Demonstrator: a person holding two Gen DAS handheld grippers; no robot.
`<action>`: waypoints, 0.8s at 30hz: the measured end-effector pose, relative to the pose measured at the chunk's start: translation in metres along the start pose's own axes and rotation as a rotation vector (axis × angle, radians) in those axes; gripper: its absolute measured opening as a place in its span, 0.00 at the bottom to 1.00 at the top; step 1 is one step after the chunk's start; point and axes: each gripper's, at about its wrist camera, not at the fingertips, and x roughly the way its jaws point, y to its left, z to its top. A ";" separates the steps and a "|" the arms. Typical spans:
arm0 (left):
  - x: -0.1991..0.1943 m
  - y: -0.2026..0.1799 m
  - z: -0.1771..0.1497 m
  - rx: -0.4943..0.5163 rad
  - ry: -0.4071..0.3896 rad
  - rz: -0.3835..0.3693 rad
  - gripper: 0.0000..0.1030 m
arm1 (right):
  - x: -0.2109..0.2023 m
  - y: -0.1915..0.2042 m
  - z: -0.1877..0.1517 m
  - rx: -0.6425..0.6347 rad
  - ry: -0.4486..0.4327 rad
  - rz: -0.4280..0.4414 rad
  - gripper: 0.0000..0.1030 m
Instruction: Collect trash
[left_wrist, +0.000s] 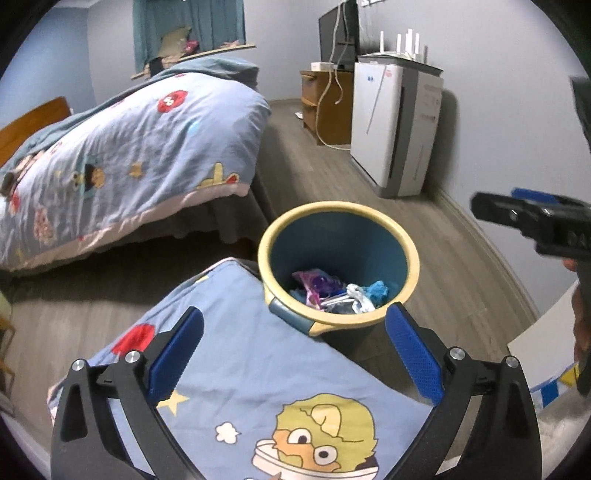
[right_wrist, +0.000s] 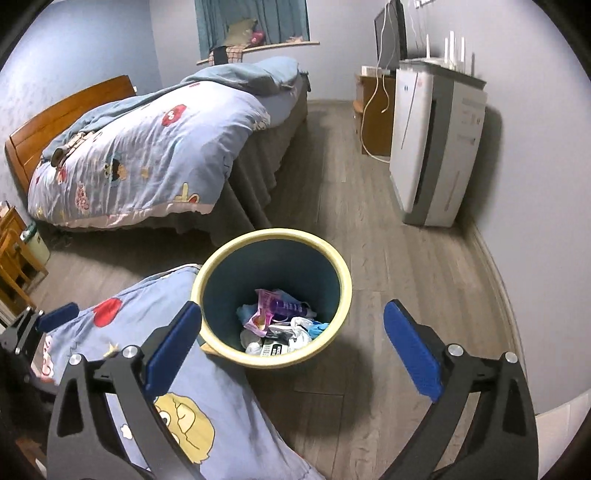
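A round bin (left_wrist: 412, 275) (right_wrist: 343, 291) with a cream rim and dark blue inside stands on the wood floor. Crumpled trash (left_wrist: 338, 293) (right_wrist: 280, 325) lies in its bottom: a purple wrapper, white and blue scraps. My left gripper (left_wrist: 295, 347) hangs open over the near bed corner, just short of the bin, with nothing between its blue pads. My right gripper (right_wrist: 293, 339) is open above the bin's near rim and holds nothing. In the left wrist view the right gripper (left_wrist: 532, 218) shows at the right edge. The left gripper's blue fingertip (right_wrist: 55, 317) shows at the left edge of the right wrist view.
A blue cartoon quilt (left_wrist: 258, 387) (right_wrist: 207, 417) covers the near bed corner beside the bin. A second bed (left_wrist: 129, 147) (right_wrist: 155, 147) stands across the floor. A white air purifier (left_wrist: 395, 125) (right_wrist: 436, 147) and a wooden cabinet (left_wrist: 328, 107) line the right wall.
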 end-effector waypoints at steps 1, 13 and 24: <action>-0.002 0.001 0.000 -0.007 -0.005 -0.008 0.95 | -0.003 0.001 -0.002 -0.004 -0.006 -0.002 0.94; 0.001 -0.003 -0.003 0.029 -0.015 0.015 0.95 | -0.008 0.007 -0.003 -0.041 -0.031 -0.027 0.94; 0.005 0.002 -0.002 0.010 -0.004 0.007 0.95 | -0.007 0.005 -0.002 -0.033 -0.032 -0.023 0.94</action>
